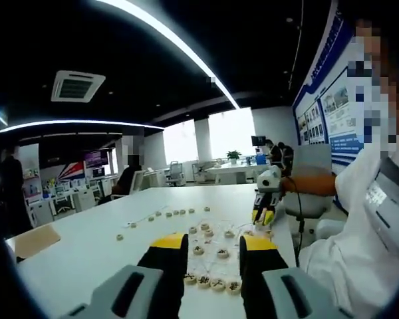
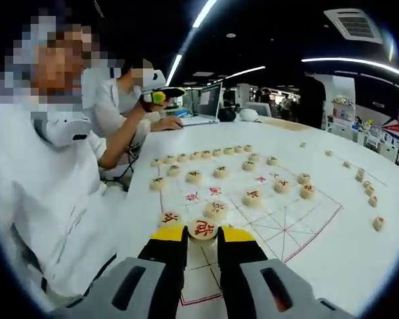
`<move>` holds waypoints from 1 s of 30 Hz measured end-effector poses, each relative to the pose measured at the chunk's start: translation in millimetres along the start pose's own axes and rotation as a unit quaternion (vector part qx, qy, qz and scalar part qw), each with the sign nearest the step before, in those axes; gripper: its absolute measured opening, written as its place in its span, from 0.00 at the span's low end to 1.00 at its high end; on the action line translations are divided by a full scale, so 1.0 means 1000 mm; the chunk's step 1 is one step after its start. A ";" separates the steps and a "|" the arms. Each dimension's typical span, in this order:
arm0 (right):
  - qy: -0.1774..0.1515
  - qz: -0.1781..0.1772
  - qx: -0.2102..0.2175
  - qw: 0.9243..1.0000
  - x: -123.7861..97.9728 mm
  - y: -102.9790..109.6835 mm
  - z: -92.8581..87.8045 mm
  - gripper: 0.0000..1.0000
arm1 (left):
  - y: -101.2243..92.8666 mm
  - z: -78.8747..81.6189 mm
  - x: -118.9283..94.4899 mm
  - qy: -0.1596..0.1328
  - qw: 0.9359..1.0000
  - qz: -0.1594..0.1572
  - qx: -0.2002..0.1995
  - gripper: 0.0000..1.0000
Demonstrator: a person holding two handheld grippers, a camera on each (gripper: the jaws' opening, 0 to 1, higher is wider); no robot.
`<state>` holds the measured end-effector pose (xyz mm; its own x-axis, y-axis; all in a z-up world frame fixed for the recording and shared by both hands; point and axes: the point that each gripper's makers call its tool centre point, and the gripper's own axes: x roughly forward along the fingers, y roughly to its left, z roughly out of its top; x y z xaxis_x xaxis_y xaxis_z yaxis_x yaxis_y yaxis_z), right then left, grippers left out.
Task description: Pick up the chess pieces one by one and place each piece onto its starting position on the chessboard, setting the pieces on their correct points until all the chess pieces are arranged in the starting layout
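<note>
One chess piece (image 2: 203, 229) between right hand-held gripper (image 2: 202, 234) tips.

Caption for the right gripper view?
Right hand-held gripper grips a red-marked chess piece over the chessboard.

An open-plan office: desks with monitors (image 1: 94, 158), ceiling strip lights (image 1: 166, 40), wall posters (image 1: 332, 113).

Between the right gripper (image 2: 203, 234) jaws, black with yellow tips, sits a cream chess piece (image 2: 203, 229) marked in red. Ahead of it, the white chessboard (image 2: 279, 226) carries red lines; farther cream pieces (image 2: 252, 197) show red or dark characters.
</note>
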<state>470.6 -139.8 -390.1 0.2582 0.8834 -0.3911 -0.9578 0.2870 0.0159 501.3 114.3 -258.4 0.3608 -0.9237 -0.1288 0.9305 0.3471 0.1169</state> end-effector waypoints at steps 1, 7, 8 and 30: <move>0.000 0.002 0.000 1.000 0.002 0.000 0.001 0.19 | 0.000 0.000 0.000 0.000 1.000 0.001 0.000 0.32; 0.026 0.014 0.000 1.000 0.011 0.005 -0.008 0.19 | -0.002 -0.001 0.000 0.001 1.000 -0.002 0.002 0.32; 0.031 0.014 -0.002 0.999 0.011 0.005 -0.009 0.19 | -0.001 0.000 0.000 0.001 1.000 -0.002 0.001 0.32; -0.069 -0.086 0.020 0.994 -0.018 -0.049 0.039 0.31 | 0.001 0.002 0.002 0.000 1.000 -0.003 0.001 0.32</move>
<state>517.3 -155.5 -347.7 0.4352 0.8613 -0.2623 -0.8928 0.4505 -0.0019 502.5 112.2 -257.0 0.3547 -0.9260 -0.1292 0.9327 0.3409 0.1175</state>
